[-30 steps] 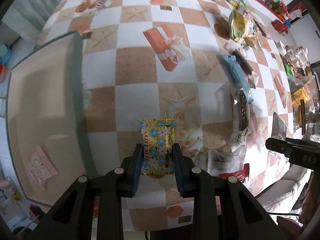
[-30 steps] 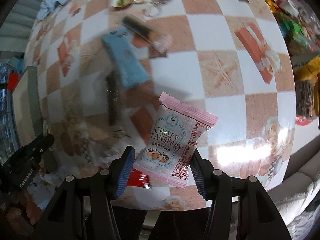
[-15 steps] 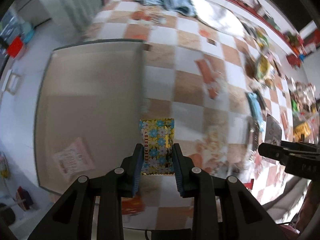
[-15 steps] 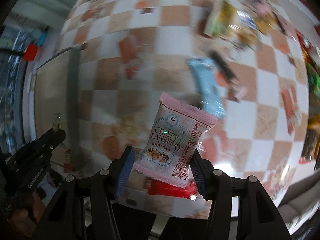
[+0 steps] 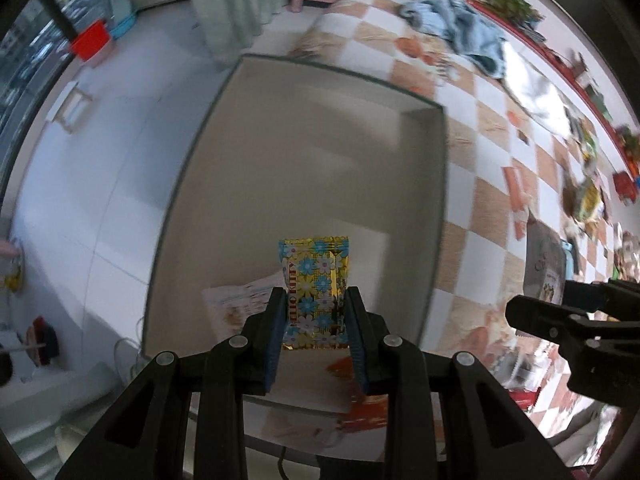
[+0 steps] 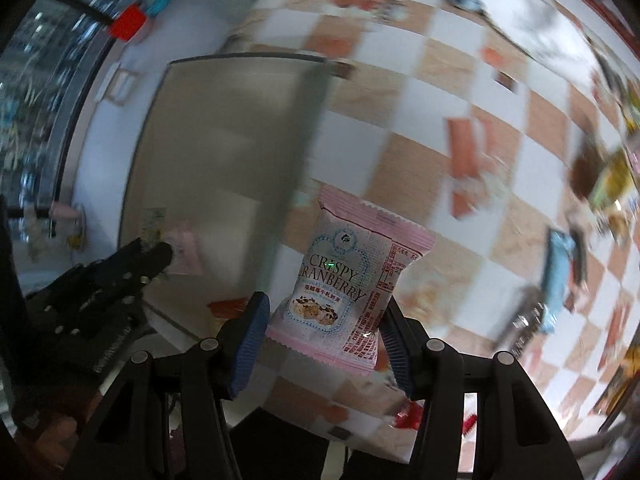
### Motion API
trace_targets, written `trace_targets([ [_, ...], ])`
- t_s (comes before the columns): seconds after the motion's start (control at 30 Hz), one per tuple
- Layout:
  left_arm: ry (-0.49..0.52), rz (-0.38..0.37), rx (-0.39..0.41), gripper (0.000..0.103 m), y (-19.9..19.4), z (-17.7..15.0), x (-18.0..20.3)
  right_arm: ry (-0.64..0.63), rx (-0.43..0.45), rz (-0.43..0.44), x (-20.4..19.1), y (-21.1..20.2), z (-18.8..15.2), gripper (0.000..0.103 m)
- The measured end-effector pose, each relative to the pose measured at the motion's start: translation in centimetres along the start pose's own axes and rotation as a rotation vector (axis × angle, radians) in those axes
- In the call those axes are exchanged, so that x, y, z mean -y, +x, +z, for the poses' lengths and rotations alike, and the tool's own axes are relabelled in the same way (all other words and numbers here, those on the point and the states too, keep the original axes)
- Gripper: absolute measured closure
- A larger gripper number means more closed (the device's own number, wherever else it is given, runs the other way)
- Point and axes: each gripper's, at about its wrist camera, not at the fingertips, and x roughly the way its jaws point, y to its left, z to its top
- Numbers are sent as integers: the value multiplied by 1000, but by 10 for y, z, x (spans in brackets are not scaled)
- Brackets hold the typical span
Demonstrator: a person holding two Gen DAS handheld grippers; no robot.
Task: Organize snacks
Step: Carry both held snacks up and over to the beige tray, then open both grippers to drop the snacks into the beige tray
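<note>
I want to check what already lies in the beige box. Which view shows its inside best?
The left wrist view: the beige box fills the frame, one pale packet on its floor. The right wrist view shows it blurred, partly behind the left tool.

Bright daylight from windows at upper left; heavy fisheye bending, dark corners, motion blur across both views.
</note>
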Motion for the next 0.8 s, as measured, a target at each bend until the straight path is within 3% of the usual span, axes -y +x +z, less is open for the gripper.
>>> trace_targets([
  [0.27, -42, 11, -41, 71, 14, -4, -22, -83, -22, 48, -50, 22, 24, 46],
  [0.67, -30, 39, -73, 69, 32, 1, -26, -43, -72, 95, -56, 44, 37, 46],
  [0.7, -27, 41, -73, 66, 32, 1, -26, -44, -75, 102, -56, 45, 37, 46],
  [0.77, -27, 45, -71, 47, 32, 0, -23, -41, -84, 117, -58, 48, 39, 44],
  [0.8, -27, 52, -66, 31, 31, 0, -22, -39, -85, 119, -57, 48, 40, 39],
])
